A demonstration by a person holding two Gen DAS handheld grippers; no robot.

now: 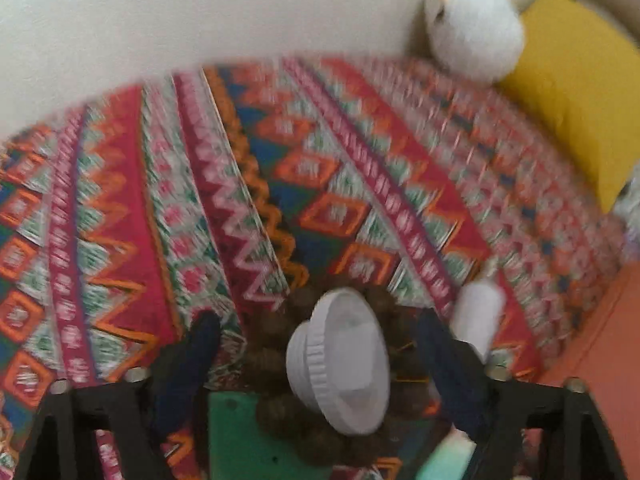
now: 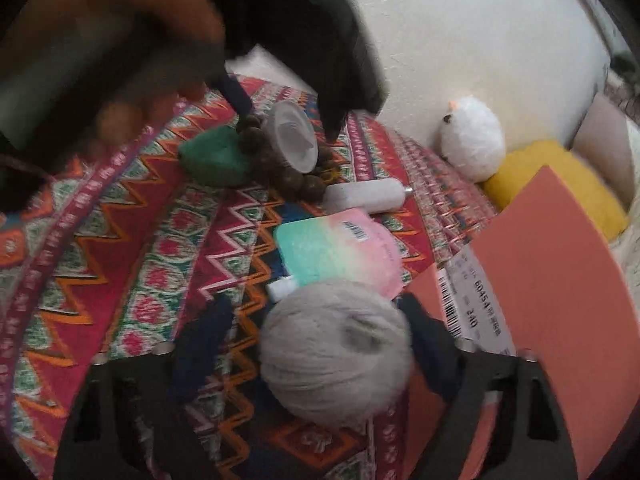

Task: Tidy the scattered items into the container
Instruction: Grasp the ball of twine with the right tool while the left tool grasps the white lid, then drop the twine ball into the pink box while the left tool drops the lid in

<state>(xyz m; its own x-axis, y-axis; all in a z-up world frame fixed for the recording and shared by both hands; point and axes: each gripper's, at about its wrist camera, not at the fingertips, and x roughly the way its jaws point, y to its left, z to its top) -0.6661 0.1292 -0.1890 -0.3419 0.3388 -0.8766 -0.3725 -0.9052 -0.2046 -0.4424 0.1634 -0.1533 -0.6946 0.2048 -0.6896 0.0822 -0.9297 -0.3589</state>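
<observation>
My left gripper (image 1: 320,320) is open, and its blue fingers straddle a white ribbed lid (image 1: 340,360) that lies on a ring of brown beads (image 1: 276,412). A green block (image 1: 236,440) touches the beads. In the right wrist view the same lid (image 2: 292,136), beads (image 2: 300,184) and green block (image 2: 212,156) lie under the left gripper (image 2: 284,116). My right gripper (image 2: 316,306) is open around a grey yarn ball (image 2: 336,360); only the right finger touches it. Past the ball lie a pastel pouch (image 2: 340,248) and a white bottle (image 2: 368,196). The orange container (image 2: 560,280) stands at the right.
Everything lies on a bright patterned cloth (image 2: 120,260) against a white wall. A white plush toy (image 2: 472,144) and a yellow cushion (image 2: 560,184) sit at the back right. A person's hand (image 2: 120,60) holds the left gripper at upper left. The left wrist view is blurred.
</observation>
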